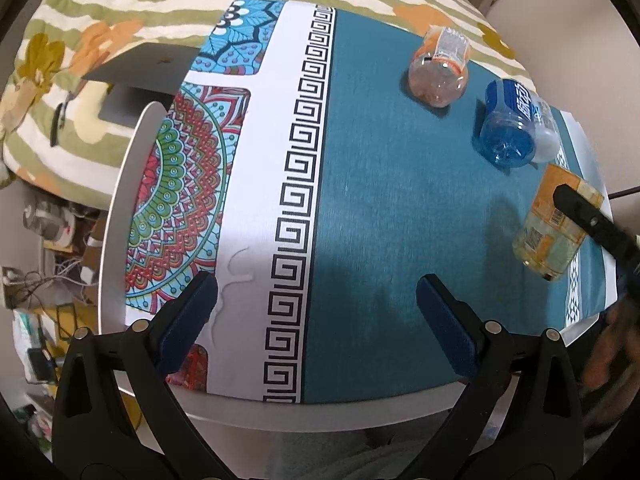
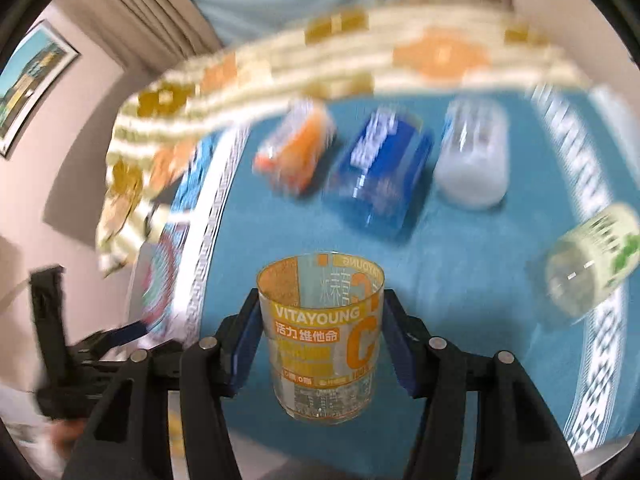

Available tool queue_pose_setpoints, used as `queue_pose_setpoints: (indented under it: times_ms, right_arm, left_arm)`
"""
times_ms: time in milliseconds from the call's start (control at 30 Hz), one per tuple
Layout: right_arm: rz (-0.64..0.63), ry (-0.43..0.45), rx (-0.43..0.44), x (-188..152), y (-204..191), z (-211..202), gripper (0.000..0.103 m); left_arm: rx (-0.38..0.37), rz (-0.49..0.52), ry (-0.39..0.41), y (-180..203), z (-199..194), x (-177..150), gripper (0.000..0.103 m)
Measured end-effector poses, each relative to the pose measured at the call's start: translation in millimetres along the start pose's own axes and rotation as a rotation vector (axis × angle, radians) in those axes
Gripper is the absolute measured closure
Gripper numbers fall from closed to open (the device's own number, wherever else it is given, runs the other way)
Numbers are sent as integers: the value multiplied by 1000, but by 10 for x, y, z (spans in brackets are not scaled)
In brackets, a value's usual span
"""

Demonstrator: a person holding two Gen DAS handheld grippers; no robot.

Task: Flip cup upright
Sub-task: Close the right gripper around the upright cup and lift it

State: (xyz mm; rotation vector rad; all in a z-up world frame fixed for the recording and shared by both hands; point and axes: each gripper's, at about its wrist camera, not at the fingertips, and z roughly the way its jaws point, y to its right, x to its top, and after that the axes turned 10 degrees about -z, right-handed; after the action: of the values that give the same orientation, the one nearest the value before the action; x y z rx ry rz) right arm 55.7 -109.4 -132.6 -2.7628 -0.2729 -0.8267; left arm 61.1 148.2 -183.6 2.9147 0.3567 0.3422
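Note:
A clear cup with a yellow and orange VITAYOUNG label [image 2: 322,336] sits between the blue pads of my right gripper [image 2: 320,340], which is shut on it; its open mouth faces up and away. The same cup [image 1: 554,220] shows at the right edge of the left wrist view, with a black finger [image 1: 588,216] of the right gripper across it. My left gripper [image 1: 316,316] is open and empty above the near edge of the teal cloth [image 1: 400,200].
Other cups lie on their sides on the teal cloth: an orange one [image 2: 296,152], a blue one [image 2: 380,168], a white one [image 2: 472,156] and a green-printed one [image 2: 592,256]. A flowered striped bedspread [image 1: 132,12] lies behind. The white table rim [image 1: 320,416] runs near me.

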Motion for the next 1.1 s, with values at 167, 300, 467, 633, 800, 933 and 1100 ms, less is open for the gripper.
queue_pose_setpoints:
  times_ms: [167, 300, 467, 633, 800, 933, 1100]
  right_arm:
    - [-125, 206, -150, -223, -198, -27, 50]
    - [-169, 260, -200, -380, -255, 116, 50]
    - [-157, 294, -216, -524, -251, 107, 50]
    - [-217, 290, -229, -638, -287, 47, 50]
    - [-231, 284, -204, -762, -259, -5, 49]
    - [-270, 287, -211, -854, -320, -22, 48]
    - [-255, 283, -211, -855, -314, -17, 47]
  left_arm:
    - [13, 23, 13, 58, 23, -5, 0]
    - [27, 46, 11, 109, 98, -26, 0]
    - [31, 58, 3, 140, 158, -68, 0]
    - [28, 65, -11, 177, 192, -116, 0]
    - [22, 67, -7, 216, 176, -161, 0]
    - [25, 61, -9, 216, 174, -212, 0]
    - [28, 51, -10, 205, 168, -256, 0]
